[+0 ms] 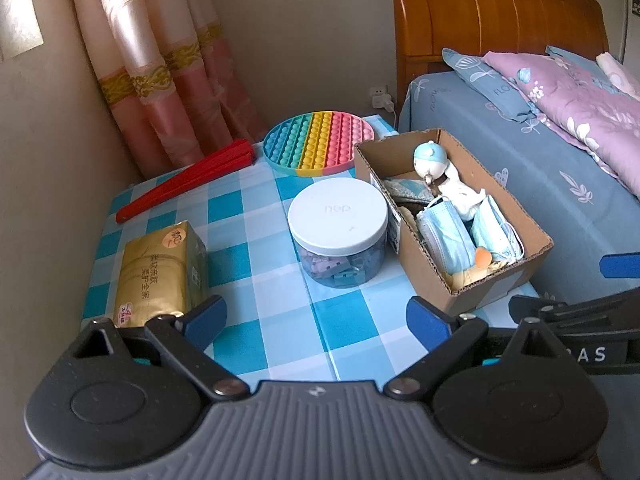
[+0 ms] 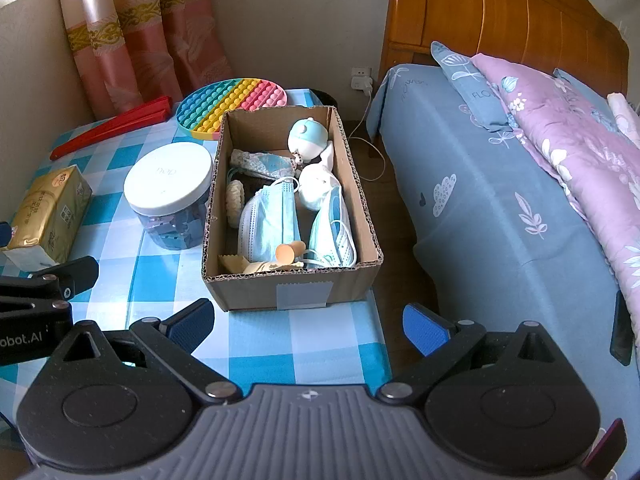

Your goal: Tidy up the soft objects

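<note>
Tools (image 1: pixel 316 322) (image 2: pixel 308 326) both spread, empty, jar (image 2: pixel 168 184) beside mask-filled box (image 2: pixel 294 292), tissues (image 1: pixel 160 272) left.

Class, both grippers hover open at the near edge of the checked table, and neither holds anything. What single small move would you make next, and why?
Probably ease the right gripper forward over the brown cardboard box toward the blue pleated face mask. Its jaws stand open and empty, the box lies straight ahead, and the mask lies on top, unobstructed. The left gripper, also open, faces the white-lidded clear jar.

Checked table (image 2: pixel 256 360) with box (image 2: pixel 292 292), jar (image 2: pixel 168 184), tissue pack (image 2: pixel 48 212), pop-it (image 2: pixel 232 100), fan (image 2: pixel 108 128).
</note>
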`<state>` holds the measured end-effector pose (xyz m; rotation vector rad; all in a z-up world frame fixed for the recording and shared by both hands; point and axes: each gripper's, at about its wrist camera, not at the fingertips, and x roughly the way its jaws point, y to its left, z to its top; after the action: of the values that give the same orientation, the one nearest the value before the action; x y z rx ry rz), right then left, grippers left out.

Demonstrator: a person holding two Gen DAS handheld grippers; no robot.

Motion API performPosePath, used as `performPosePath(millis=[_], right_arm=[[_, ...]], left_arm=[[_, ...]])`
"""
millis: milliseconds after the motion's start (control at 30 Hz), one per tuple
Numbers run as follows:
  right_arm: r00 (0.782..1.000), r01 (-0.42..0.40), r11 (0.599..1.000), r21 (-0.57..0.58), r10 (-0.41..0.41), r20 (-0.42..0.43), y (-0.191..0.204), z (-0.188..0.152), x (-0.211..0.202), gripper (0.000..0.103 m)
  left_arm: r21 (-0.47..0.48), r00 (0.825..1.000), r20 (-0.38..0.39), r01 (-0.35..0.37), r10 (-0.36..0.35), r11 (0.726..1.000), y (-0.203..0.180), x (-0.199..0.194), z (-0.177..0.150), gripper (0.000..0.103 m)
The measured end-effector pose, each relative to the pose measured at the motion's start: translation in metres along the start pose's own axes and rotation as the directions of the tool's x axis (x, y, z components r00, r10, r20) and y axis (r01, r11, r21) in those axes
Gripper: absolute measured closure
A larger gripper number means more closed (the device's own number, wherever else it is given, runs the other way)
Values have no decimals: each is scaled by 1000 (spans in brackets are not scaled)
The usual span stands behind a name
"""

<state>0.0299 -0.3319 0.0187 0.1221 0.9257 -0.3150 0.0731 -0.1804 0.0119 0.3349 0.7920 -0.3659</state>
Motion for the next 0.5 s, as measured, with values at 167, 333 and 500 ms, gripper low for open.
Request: performPosePath(millis=[167, 333, 500], right_arm=[[1000, 1, 1000, -1, -1, 2, 0, -1, -1, 1], [1000, -1, 1000, 0, 1, 1, 0, -1, -1, 1], [1000, -1, 1000, 0, 1, 2, 0, -2, -2, 1]], left_arm=[[-6, 1000, 0, 0, 0, 1000, 0, -1, 0, 7], [-7, 1000, -1, -3, 3, 1000, 1, -1, 0, 7], [-9, 1000, 0, -3, 3, 1000, 1, -1, -1, 7]])
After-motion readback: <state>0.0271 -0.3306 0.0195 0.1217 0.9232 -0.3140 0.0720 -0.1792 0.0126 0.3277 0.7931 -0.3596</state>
